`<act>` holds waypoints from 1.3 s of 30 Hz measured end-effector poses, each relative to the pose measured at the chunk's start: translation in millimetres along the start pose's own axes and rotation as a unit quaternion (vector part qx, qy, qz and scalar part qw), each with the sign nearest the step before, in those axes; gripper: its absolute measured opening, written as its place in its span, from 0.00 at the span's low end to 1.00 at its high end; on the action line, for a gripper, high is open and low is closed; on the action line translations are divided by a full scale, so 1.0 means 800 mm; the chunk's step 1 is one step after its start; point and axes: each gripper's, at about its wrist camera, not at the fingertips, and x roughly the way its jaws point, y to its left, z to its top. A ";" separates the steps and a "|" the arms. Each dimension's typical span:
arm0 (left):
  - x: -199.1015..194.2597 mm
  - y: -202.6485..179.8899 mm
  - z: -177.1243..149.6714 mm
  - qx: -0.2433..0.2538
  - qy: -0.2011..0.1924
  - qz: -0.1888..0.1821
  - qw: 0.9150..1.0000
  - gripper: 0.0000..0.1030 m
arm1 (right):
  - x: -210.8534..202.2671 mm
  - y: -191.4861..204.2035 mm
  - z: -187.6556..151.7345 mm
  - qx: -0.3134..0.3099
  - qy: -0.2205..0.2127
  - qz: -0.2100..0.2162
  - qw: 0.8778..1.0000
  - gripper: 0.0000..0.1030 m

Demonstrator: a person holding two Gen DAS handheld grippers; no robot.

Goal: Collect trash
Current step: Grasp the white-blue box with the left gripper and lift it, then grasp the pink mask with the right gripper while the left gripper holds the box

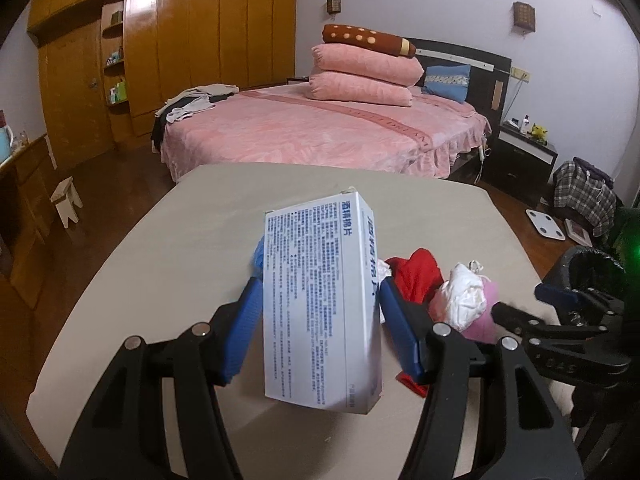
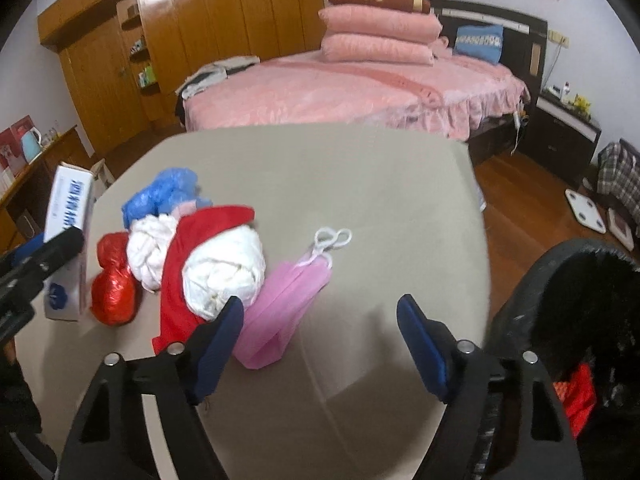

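- Left gripper grips the white box across its width, long axis pointing away.
- Right gripper gapes empty; black bin sits just to its right, the nearer arm.

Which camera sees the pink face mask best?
The right wrist view: the pink face mask lies whole on the table, ear loops showing. In the left wrist view only a pink corner peeks from behind crumpled white paper.
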 end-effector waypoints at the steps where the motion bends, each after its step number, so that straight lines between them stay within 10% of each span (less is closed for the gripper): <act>1: 0.000 0.001 0.000 -0.001 0.001 0.000 1.000 0.57 | 0.005 0.002 -0.001 0.000 0.007 0.001 1.000 0.73; 12: -0.001 0.002 -0.001 -0.002 0.002 0.000 1.000 0.57 | 0.028 0.025 -0.008 -0.023 0.041 0.045 0.998 0.20; 24: -0.019 -0.013 -0.001 0.005 -0.010 -0.011 1.000 0.57 | -0.037 0.000 0.001 -0.007 -0.002 0.041 0.999 0.06; 34: -0.028 -0.043 -0.008 0.019 -0.009 -0.030 0.999 0.57 | -0.048 -0.016 0.002 -0.009 0.004 0.035 0.999 0.09; 39: -0.020 -0.044 -0.022 0.023 0.007 -0.026 0.999 0.57 | -0.026 -0.020 -0.006 -0.001 0.016 0.016 1.000 0.46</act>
